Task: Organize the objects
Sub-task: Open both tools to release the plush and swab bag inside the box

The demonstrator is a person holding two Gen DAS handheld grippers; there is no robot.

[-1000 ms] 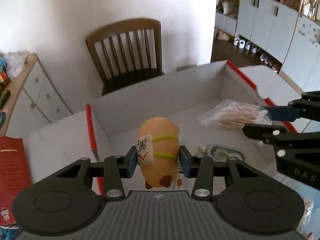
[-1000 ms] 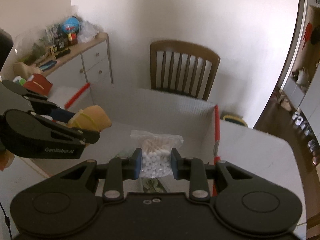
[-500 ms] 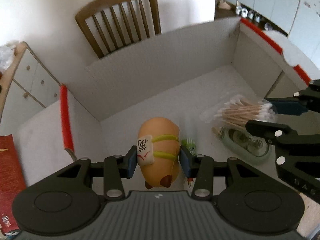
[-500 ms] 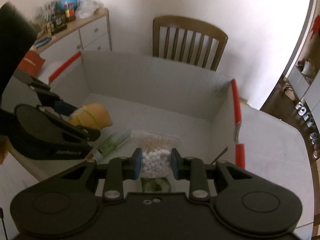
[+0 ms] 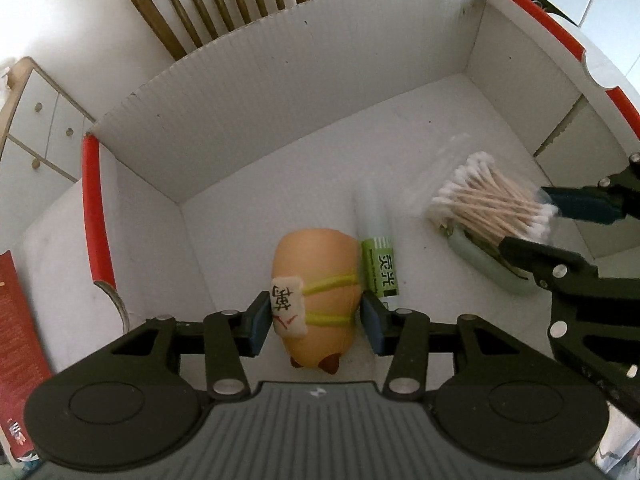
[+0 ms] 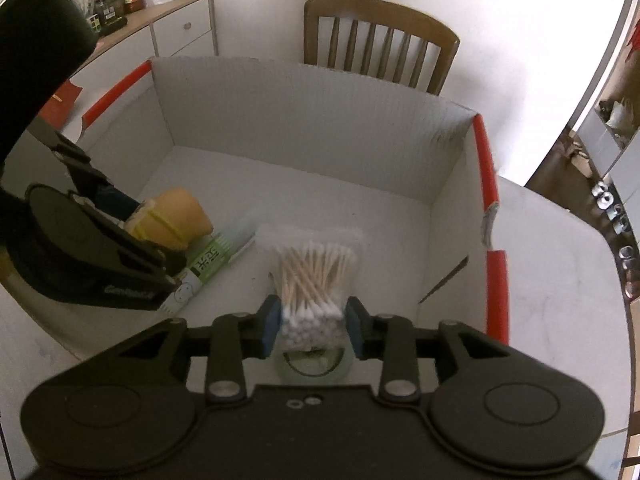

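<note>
A white cardboard box (image 5: 280, 92) with red-edged flaps lies open in front of both grippers; it also shows in the right wrist view (image 6: 320, 120). My left gripper (image 5: 316, 320) is shut on an orange toy animal (image 5: 316, 280) with yellow bands, low over the box floor. My right gripper (image 6: 312, 324) is shut on a clear bag of cotton swabs (image 6: 314, 276), also inside the box (image 5: 492, 204). A green-labelled tube (image 5: 378, 256) lies on the box floor beside the toy. A pale green tape dispenser (image 5: 484, 268) lies under the swab bag.
A wooden chair (image 6: 380, 48) stands behind the box. A white drawer cabinet (image 6: 176, 28) with bottles on top is at the left. A red packet (image 5: 20, 328) lies on the table left of the box. The white table (image 6: 560, 280) extends right of the box.
Both grippers have moved forward and down into the box with their loads. The toy and the swab bag now sit close to the box floor.
</note>
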